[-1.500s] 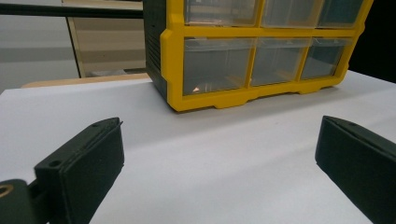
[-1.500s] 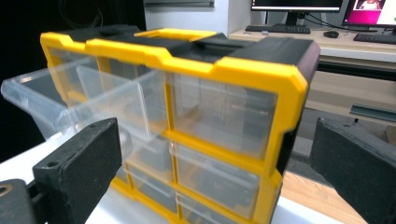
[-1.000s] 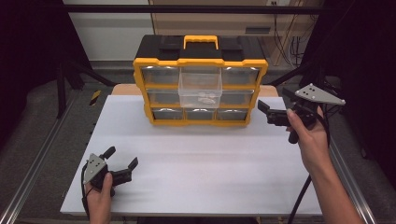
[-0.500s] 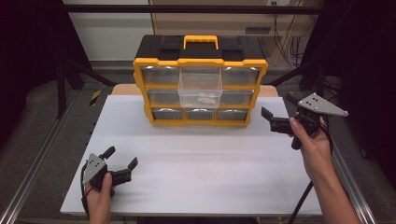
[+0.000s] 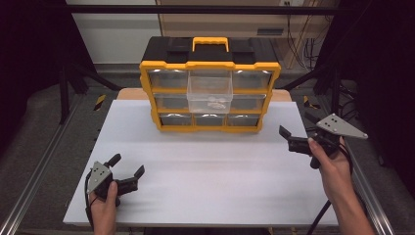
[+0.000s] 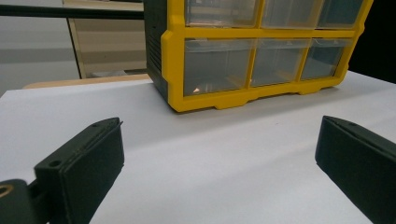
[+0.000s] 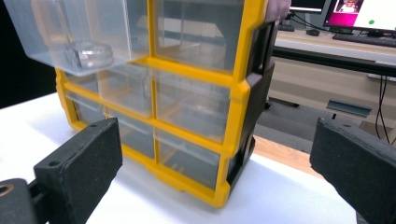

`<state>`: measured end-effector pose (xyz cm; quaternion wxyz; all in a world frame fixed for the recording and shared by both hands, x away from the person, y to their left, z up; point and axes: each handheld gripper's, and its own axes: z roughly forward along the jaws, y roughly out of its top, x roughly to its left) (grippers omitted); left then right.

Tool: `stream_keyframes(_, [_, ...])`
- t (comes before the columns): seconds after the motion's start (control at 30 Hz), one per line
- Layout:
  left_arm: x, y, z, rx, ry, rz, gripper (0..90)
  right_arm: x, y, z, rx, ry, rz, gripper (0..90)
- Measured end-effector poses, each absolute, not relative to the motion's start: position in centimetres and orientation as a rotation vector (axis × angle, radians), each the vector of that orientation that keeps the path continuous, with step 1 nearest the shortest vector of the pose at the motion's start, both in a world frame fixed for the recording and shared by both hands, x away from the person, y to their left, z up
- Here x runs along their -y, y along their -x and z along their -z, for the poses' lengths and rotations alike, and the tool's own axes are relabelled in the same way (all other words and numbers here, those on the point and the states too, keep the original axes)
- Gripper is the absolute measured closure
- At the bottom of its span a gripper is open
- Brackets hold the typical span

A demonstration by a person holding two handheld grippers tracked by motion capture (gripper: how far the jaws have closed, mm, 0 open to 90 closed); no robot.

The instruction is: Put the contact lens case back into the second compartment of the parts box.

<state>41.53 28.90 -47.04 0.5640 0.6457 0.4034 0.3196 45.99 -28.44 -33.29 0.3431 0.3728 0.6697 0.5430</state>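
Note:
A yellow and black drawer organizer [image 5: 147,93] stands at the back middle of the white table [image 5: 210,171]. Its top middle clear drawer [image 5: 209,90] is pulled out, with a small pale item [image 5: 215,104] inside. My left gripper [image 5: 128,164] rests near the front left corner, open and holding nothing. My right gripper [image 5: 296,125] hovers by the table's right edge, open and holding nothing, pointing at the organizer's right side. The left gripper view shows the organizer's lower drawers [image 6: 215,70] beyond the gripper [image 6: 219,158]. In the right gripper view the gripper [image 7: 215,172] faces the organizer's corner [image 7: 238,93] and the pulled-out drawer [image 7: 70,32].
A wooden surface [image 5: 129,93] shows behind the table. Metal rails [image 5: 34,181] run along both table sides, and dark frame posts [image 5: 63,83] stand at the back corners. A desk with monitors [image 7: 359,11] lies beyond the organizer in the right gripper view.
My right gripper has drawn back from the organizer, moving right and toward the person, still open. The left gripper has not moved.

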Motion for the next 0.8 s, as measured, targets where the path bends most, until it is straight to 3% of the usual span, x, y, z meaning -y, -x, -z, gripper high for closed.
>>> stream_keyframes(0.8, [-29.1, -40.4, 46.5, -0.930, -1.516, -0.748, 0.8, 29.0, -42.0, 41.7, -1.737, -0.974, -1.475, 3.7])
